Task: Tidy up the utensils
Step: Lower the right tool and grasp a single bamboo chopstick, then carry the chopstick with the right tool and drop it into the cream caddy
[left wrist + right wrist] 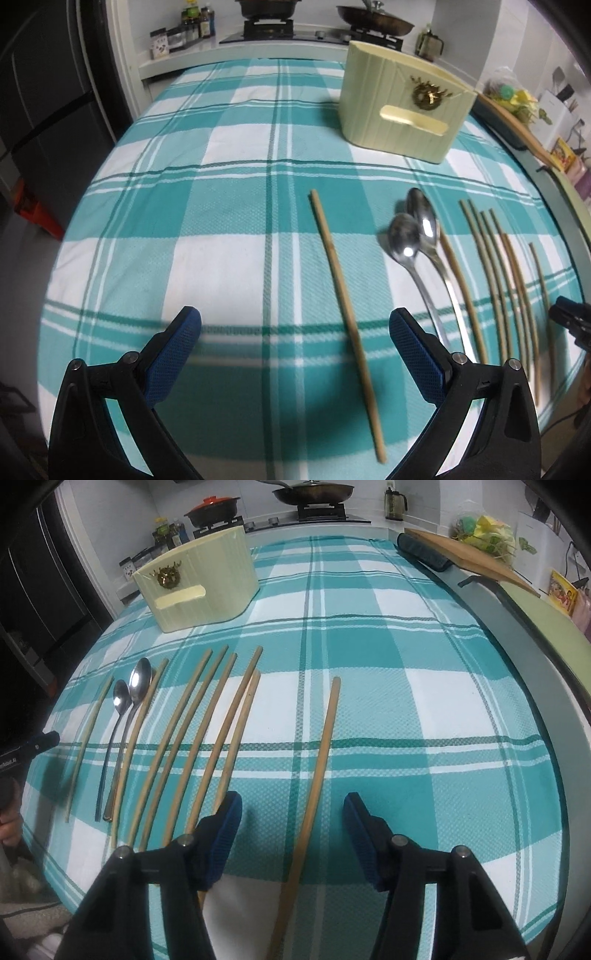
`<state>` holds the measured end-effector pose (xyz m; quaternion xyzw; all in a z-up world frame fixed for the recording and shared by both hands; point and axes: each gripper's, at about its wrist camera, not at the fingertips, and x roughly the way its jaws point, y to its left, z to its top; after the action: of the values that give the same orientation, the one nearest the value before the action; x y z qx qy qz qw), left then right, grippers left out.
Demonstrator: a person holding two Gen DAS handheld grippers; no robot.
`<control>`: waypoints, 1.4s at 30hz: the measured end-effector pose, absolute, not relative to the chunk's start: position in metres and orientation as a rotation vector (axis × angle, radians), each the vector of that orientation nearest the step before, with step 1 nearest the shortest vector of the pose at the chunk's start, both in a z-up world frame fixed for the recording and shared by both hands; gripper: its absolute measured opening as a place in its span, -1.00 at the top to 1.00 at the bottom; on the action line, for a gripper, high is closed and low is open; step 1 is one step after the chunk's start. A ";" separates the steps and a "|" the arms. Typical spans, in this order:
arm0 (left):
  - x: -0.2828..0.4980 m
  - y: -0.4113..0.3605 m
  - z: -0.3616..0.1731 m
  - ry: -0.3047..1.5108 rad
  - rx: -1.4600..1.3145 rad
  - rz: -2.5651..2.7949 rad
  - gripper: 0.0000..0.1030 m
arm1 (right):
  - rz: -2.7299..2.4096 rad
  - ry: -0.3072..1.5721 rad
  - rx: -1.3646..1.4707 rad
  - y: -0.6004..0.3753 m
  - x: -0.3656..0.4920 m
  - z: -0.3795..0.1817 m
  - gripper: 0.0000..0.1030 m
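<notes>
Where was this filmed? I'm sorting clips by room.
Most likely a home kitchen: a gas stove with a frying pan stands behind the table, with seasoning bottles beside it and a cutting board nearby.

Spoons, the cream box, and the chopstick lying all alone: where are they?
spoons (406,236): left wrist view, on the nearer spoon's bowl.
cream box (221,579): right wrist view, on its ribbed side wall.
lone chopstick (345,295): left wrist view, on its middle.
</notes>
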<state>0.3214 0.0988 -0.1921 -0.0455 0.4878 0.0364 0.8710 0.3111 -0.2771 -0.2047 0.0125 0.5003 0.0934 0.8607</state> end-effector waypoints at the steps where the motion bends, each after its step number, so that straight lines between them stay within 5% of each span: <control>1: 0.327 0.098 -0.195 1.022 -0.080 0.082 -0.97 | 0.193 1.054 0.015 -0.277 0.316 -0.208 -0.14; 14: 0.389 0.100 -0.228 1.120 -0.035 0.048 -0.65 | 0.195 1.082 -0.141 -0.265 0.369 -0.223 -0.14; 16: 0.398 0.097 -0.226 1.134 -0.032 0.032 -0.49 | 0.194 1.100 -0.149 -0.264 0.375 -0.222 -0.02; 19: 0.409 0.087 -0.222 1.143 -0.007 0.009 0.07 | 0.184 1.124 -0.154 -0.260 0.387 -0.220 0.55; 21: 0.415 0.079 -0.221 1.143 0.003 -0.017 0.83 | 0.177 1.136 -0.146 -0.257 0.395 -0.221 0.80; 29: 0.404 0.077 -0.188 1.038 -0.063 -0.044 0.92 | 0.197 1.107 0.024 -0.265 0.423 -0.209 0.87; 42: 0.328 0.111 -0.051 0.688 -0.184 -0.141 0.92 | 0.330 0.756 0.086 -0.241 0.360 -0.069 0.87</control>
<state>0.3276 0.1108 -0.0511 -0.0901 0.3364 -0.0688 0.9349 0.3600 -0.2412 -0.0688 0.0419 0.3673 0.1604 0.9152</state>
